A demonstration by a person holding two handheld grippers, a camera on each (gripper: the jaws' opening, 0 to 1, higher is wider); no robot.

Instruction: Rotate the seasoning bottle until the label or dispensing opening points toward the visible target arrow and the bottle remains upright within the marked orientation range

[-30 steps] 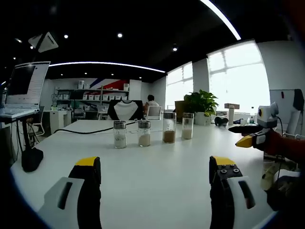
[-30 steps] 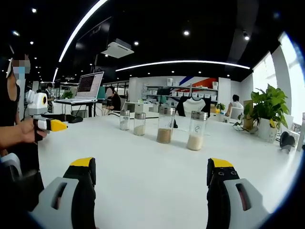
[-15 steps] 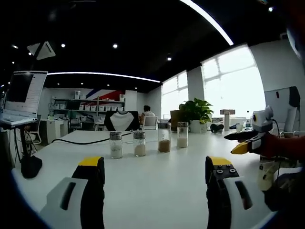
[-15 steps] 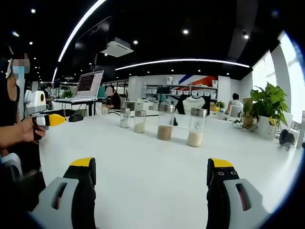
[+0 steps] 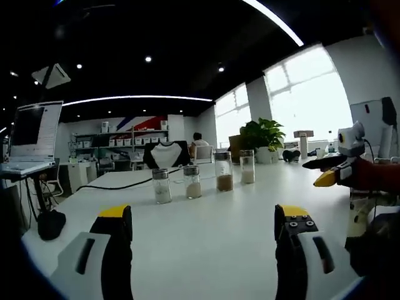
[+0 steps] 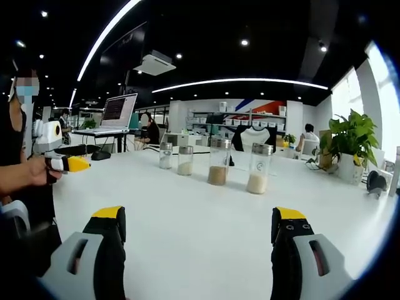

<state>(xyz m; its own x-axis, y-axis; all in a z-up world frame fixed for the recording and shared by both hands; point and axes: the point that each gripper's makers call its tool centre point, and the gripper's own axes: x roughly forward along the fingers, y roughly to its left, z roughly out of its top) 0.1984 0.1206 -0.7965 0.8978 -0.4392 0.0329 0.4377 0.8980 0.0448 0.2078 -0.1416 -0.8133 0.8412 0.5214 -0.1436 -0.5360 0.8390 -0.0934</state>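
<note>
— Four seasoning bottles stand upright in a row on the white table point(image 5: 206, 237), all with metal caps. In the left gripper view they run from the short pale-filled bottle point(image 5: 162, 186), to the second short bottle point(image 5: 193, 182), then the tall brown-filled bottle point(image 5: 223, 171), then the tall pale bottle point(image 5: 247, 167).

— How close are they to each other?

— Just beside one another but apart, with gaps between. In the right gripper view the same row reads short bottle point(image 6: 165, 155), second short one point(image 6: 185, 160), brown-filled point(image 6: 218, 162), pale tall one point(image 6: 259, 169). I can't make out any label direction or an arrow.

— And the grippers?

— Left gripper point(image 5: 203, 219) has its jaws wide apart with nothing between them; it sits well back from the row over bare tabletop. Right gripper point(image 6: 199, 219) is likewise spread and holding nothing, also well short of the bottles. The right gripper shows at the right edge of the left gripper view point(image 5: 331, 176), and the left one at the left edge of the right gripper view point(image 6: 69, 164), in a person's hand point(image 6: 37, 172).

— Room to move?

— Broad bare table lies between the jaws and the row. A black cable point(image 5: 119, 185) trails along the far side behind the bottles, a laptop point(image 6: 115, 112) stands off to one side, and a potted plant point(image 6: 350, 140) sits near the far corner.
</note>
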